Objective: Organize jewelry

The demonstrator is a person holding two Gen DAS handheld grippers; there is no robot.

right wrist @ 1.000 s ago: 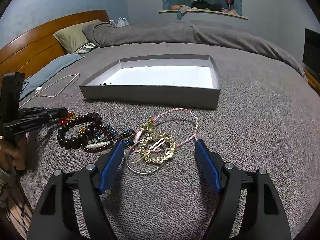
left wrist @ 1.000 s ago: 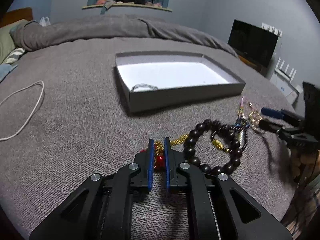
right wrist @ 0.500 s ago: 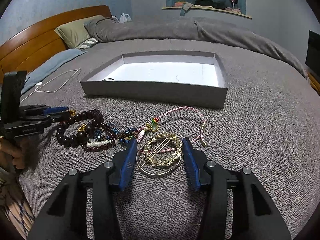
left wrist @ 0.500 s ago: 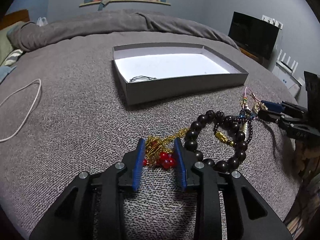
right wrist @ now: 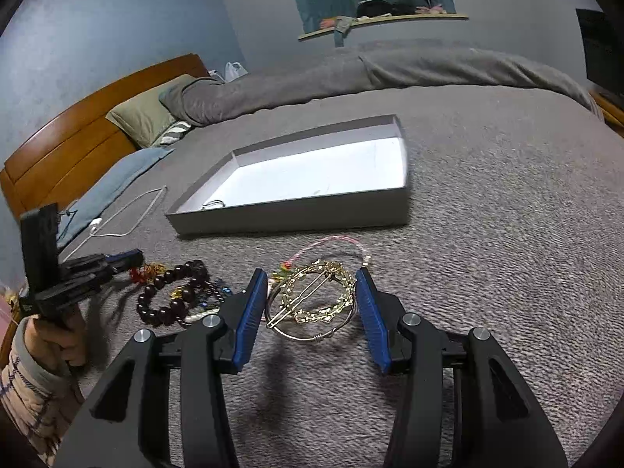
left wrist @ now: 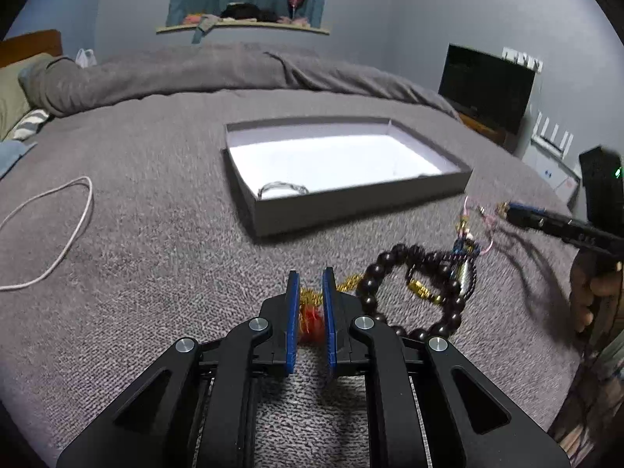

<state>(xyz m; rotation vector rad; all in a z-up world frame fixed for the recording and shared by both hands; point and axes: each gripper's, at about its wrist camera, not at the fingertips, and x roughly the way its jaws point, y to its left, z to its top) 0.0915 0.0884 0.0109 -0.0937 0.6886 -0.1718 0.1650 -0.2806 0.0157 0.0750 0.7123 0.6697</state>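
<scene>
Jewelry [right wrist: 312, 304], fingers [right wrist: 249, 308] closed in, lifted

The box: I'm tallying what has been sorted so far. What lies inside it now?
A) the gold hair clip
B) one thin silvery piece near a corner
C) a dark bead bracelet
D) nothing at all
B: the left wrist view shows one thin silvery piece in the near corner of the box, while the bead bracelet lies on the bed and the gold clip sits between the right gripper's fingers.
</scene>
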